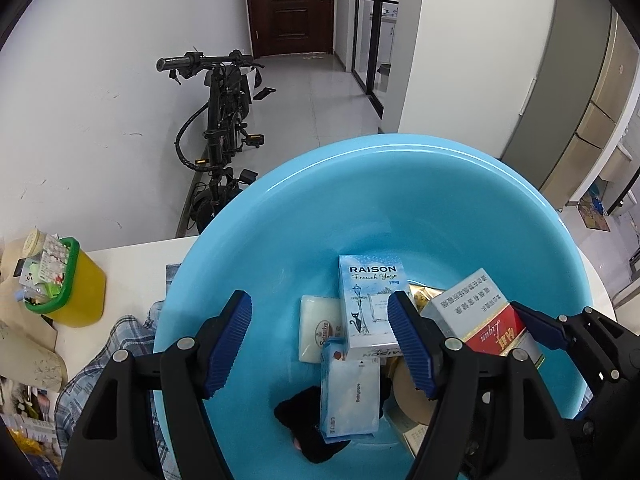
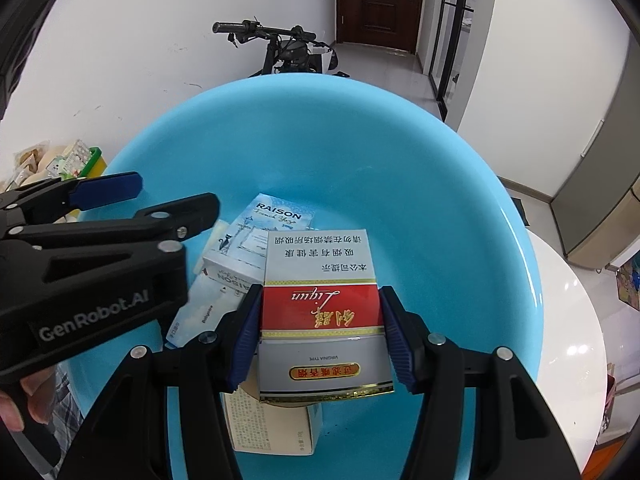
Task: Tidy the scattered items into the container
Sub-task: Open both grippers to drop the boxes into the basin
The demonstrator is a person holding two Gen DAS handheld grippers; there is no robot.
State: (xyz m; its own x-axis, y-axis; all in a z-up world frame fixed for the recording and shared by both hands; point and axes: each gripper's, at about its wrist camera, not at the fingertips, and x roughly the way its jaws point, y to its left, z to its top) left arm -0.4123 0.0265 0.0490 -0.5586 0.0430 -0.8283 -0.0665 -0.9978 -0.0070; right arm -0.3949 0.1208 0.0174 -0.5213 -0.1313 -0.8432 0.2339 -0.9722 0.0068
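A wide light-blue basin [image 1: 400, 148] [image 2: 320, 84] fills both views. Inside lie a pale RAISON box [image 1: 370, 308] [image 2: 276, 224], a white soap bar [image 1: 318, 328], a tissue pack [image 1: 352, 396] [image 2: 204, 312], a black item [image 1: 304, 420] and a white printed carton [image 2: 272, 424]. My right gripper [image 2: 320, 292] is shut on a red-and-white cigarette box [image 2: 320, 308] [image 1: 480, 312], held low over the basin's contents. My left gripper [image 1: 318, 298] [image 2: 178, 194] hovers open over the basin's left part, with nothing between its fingers.
The basin stands on a white table [image 1: 136, 264] [image 2: 568, 300]. A plaid cloth [image 1: 120, 352] and a yellow bin with a green rim [image 1: 76, 284] are on its left. A bicycle [image 1: 220, 120] leans against the far wall. A person's fingers [image 2: 24, 400] hold the left gripper.
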